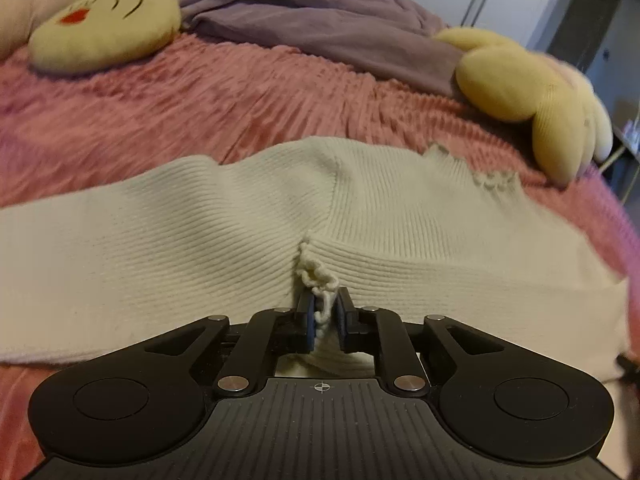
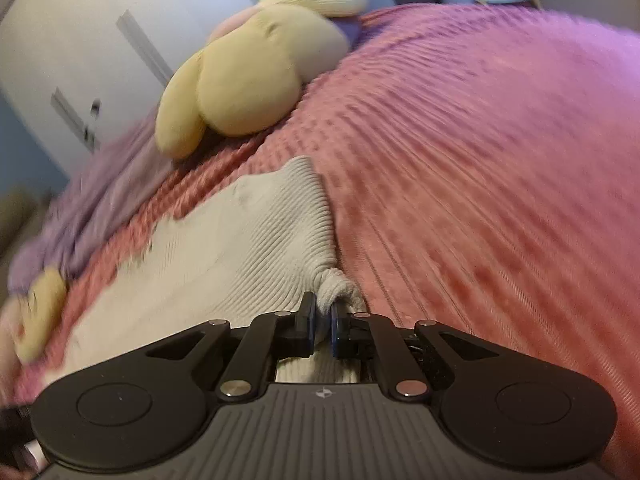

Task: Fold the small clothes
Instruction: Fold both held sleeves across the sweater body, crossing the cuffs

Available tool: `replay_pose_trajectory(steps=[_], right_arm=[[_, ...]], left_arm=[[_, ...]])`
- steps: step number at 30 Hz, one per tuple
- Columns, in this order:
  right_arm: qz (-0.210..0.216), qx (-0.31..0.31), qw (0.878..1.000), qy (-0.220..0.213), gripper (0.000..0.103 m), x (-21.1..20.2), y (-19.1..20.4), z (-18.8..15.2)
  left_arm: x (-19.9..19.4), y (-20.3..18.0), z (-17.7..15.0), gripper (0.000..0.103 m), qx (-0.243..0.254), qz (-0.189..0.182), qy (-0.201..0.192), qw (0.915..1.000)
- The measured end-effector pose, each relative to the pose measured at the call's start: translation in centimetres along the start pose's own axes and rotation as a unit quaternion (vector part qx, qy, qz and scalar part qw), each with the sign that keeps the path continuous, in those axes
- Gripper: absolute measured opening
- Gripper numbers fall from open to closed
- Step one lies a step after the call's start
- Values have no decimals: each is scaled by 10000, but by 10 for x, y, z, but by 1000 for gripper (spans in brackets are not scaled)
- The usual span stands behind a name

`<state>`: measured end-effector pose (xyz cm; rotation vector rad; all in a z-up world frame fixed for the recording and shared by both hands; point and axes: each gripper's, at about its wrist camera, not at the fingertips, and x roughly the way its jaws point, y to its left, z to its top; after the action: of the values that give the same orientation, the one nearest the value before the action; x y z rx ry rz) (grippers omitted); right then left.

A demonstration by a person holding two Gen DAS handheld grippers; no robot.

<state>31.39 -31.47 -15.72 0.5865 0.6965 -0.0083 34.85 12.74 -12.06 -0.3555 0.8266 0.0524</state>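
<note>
- The pink ribbed bedspread (image 1: pixel 200 112) runs away ahead of both claws and serves as the folding surface; its soft pile probably lets knit fabric drag rather than slide, which would explain why the garment is being pinched at its edges instead of pushed.
- A purple blanket (image 1: pixel 300 12) is heaped at the far side, well beyond the left claw, so it leaves the near stretch of bed free for work.
- The cream ribbed knit garment (image 1: pixel 180 248) lies spread flat directly ahead of the left claw, one sleeve reaching off to that claw's left and a frilled edge (image 1: pixel 494 182) up and to its right. Laid open like this, it looks ready for a first fold, which is not yet made.
- Two yellow plush cushions sit clear of the garment: the one with a stitched face (image 1: pixel 104 28) far ahead and left of the left claw, the flower-shaped one (image 2: pixel 248 84) ahead and left of the right claw.
- The right gripper (image 2: pixel 322 324) is closed tight on a bunched corner (image 2: pixel 336 288) of the knit at the garment's edge, just where cloth meets bedspread, giving a firm hold for lifting.
- The left gripper (image 1: pixel 325 314) stands nearly closed around the scalloped trim (image 1: pixel 318 276); a strand of trim lies against one pad, with a gap beside the other, so it does not clamp.
</note>
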Motion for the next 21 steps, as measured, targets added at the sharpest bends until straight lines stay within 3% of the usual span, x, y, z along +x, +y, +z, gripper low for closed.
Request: replay_pose_trajectory(steps=[4,9,12,14,17,19,21], right_arm=[[-107,-419,9990,84,12,-23,15,1],[-60,-1203,9922,-308,12,-45,49,-7],[-40,-1753,9844,-130,12,-23,78,-15],[2,-2056,9786,-129,12,-11,92,-20],[-251,-2640,9641,-158,12,8,108,-29],[-503,-2760,9598,125,12,25,106,-33],[-492,-2834,9576,153,12,30,98,-36]], left_arm=[[-14,17,6,20,-324,-131,-64,9994],[-25,13,4,20,-237,-215,-88,9994],[-28,0,4,22,-106,-233,-184,9995],[-24,-8,4,34,20,-149,-169,9997],[-9,-13,1,32,204,136,42,9997],[-3,-10,-4,32,193,161,164,9995],[-4,-6,-6,29,110,113,132,9998]])
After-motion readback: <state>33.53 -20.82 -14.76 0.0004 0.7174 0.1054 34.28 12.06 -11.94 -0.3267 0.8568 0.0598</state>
